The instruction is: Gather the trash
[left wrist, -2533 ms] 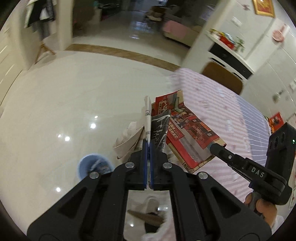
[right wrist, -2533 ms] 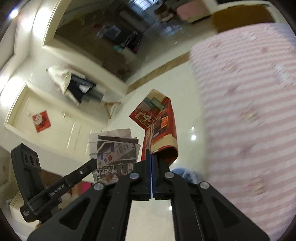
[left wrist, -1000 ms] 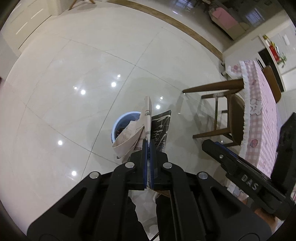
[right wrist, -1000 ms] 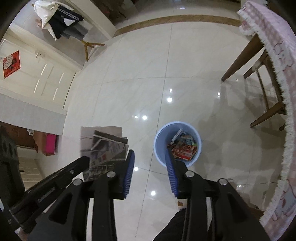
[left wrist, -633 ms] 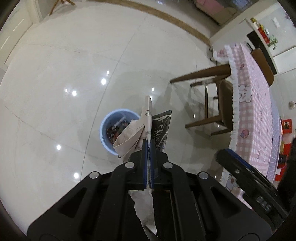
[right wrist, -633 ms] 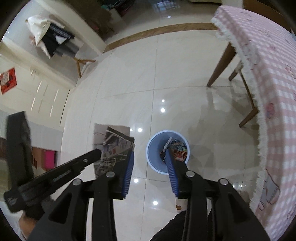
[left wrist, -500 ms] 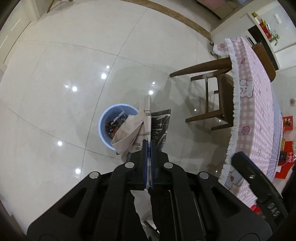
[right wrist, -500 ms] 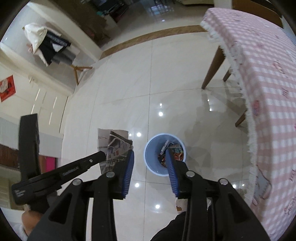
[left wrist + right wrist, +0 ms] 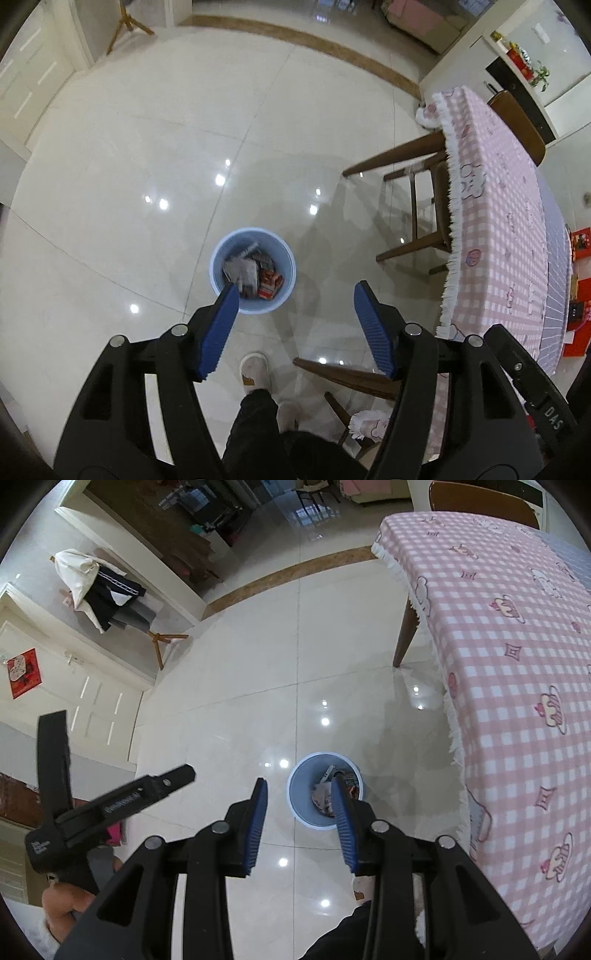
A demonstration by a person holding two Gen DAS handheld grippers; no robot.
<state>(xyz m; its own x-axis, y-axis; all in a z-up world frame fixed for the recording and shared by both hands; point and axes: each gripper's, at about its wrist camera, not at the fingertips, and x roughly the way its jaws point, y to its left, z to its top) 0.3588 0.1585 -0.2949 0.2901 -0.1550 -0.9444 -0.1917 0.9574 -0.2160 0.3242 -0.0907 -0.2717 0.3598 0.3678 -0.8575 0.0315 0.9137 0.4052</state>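
A light-blue bin (image 9: 252, 232) stands on the tiled floor below both grippers. Inside it lie a folded newspaper (image 9: 242, 273) and a red packet (image 9: 270, 283). My left gripper (image 9: 295, 290) hangs high over the bin's right side. Its jaws are opening, with nothing between the blue pads (image 9: 218, 332). In the right wrist view the same bin (image 9: 309, 818) shows partly behind the right finger. My right gripper (image 9: 298, 782) is open and holds nothing.
A table with a pink checked cloth (image 9: 498, 221) (image 9: 517, 627) stands to the right, with a wooden chair (image 9: 417, 206) tucked under it. A person's slippered foot (image 9: 253, 369) is near the bin. A coat stand (image 9: 107, 598) is far left.
The left gripper went from shut on the folded newspaper to open, and the paper now lies in the bin. Both grippers have risen, so the bin looks smaller and the table fills more of the view.
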